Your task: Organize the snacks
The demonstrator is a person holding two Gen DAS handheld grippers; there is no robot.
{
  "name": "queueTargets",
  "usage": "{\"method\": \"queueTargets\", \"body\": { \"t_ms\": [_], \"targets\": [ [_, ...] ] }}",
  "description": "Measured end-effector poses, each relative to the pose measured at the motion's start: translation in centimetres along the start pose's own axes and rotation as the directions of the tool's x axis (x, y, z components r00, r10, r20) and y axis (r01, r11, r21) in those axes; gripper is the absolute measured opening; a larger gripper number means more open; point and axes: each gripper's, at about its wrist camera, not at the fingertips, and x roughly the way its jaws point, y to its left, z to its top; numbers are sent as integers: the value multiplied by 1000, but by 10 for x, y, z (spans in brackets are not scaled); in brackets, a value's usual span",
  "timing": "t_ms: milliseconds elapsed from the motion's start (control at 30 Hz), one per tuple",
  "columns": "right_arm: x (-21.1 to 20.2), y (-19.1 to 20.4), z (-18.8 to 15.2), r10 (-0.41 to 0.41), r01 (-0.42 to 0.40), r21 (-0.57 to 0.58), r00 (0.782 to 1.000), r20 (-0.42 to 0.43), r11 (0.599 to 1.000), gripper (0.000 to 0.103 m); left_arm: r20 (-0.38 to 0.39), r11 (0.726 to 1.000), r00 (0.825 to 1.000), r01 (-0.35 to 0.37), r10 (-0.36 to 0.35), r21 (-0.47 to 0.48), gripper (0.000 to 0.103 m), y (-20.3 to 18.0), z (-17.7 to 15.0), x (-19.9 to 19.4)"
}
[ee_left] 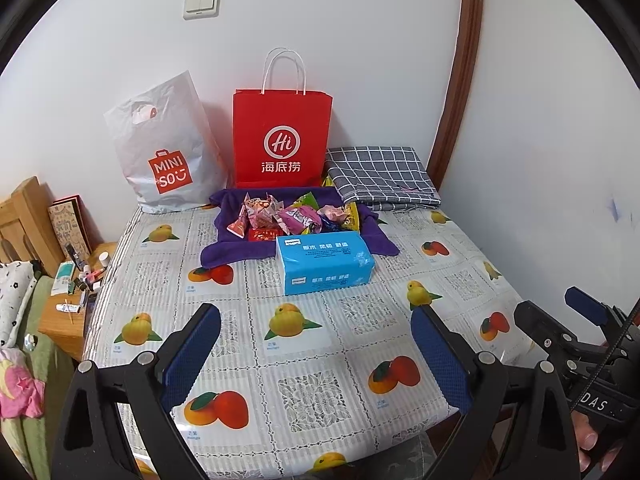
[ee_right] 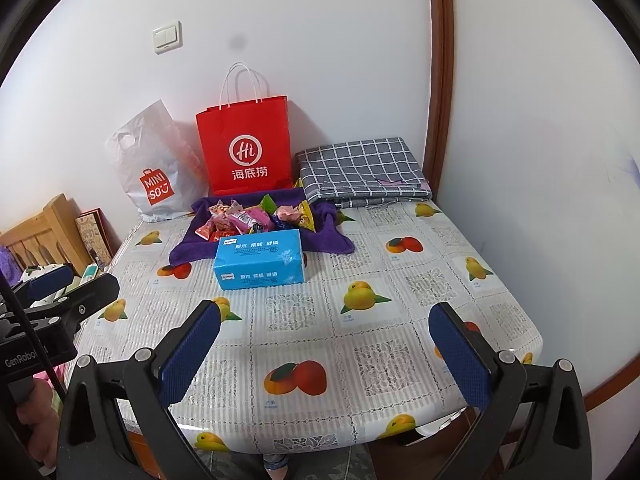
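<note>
Nearest the cameras, the left gripper (ee_left: 316, 344) hangs over the near edge of the table (ee_left: 328, 360) with its two blue-padded fingers (ee_left: 192, 354) spread wide and nothing between them; the right gripper (ee_right: 326, 346) sits beside it in the same way, jaws parted and empty, and each gripper shows at the edge of the other's view. Under both lies a tablecloth (ee_right: 372, 344) printed with mangoes and lace squares. Straight ahead of the left gripper, past a stretch of bare cloth, rests a blue tissue pack (ee_left: 325, 262), lying flat with its long side toward the fingers; from the right gripper it lies ahead and to the left (ee_right: 260, 259). Just behind the pack and touching its far edge is a purple towel (ee_left: 236, 248) spread on the table, and on it sits the heap of snacks (ee_left: 288, 216), small wrapped packets in pink, red, yellow and green piled loosely together; the right wrist view shows the same pile (ee_right: 252, 220) ahead and left of its fingers. Farther still, against the wall, a red paper bag (ee_left: 282, 140) stands upright directly behind the snacks, with a white plastic bag (ee_left: 164, 152) leaning to its left and a folded grey checked cloth (ee_left: 380, 178) lying flat to its right. High on the wall above the bags is a light switch (ee_left: 201, 2). Far to the left of the left gripper, off the table, a low wooden stand (ee_left: 72, 308) holds small bottles and tubes.
</note>
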Motion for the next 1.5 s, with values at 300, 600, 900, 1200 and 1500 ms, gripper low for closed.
{"method": "queueTargets", "body": {
  "t_ms": [300, 600, 900, 1200, 1500],
  "targets": [
    [-2, 1, -1, 3, -3, 2, 1000, 2, 1000, 102, -2, 1000, 1000, 3, -3, 0, 96, -2, 0, 1],
    [-3, -1, -3, 4, -4, 3, 1000, 3, 1000, 102, -3, 1000, 1000, 7, -7, 0, 96, -3, 0, 2],
    [-3, -1, -3, 5, -5, 4, 1000, 3, 1000, 102, -2, 1000, 1000, 7, -7, -1, 96, -3, 0, 2],
    [-6, 0, -4, 7, -7, 6, 1000, 6, 1000, 102, 0, 1000, 1000, 6, -6, 2, 96, -4, -1, 2],
    [-9, 1, -5, 18, -18, 11, 1000, 15, 1000, 102, 0, 1000, 1000, 8, -8, -4, 96, -3, -2, 2]
  ]
}}
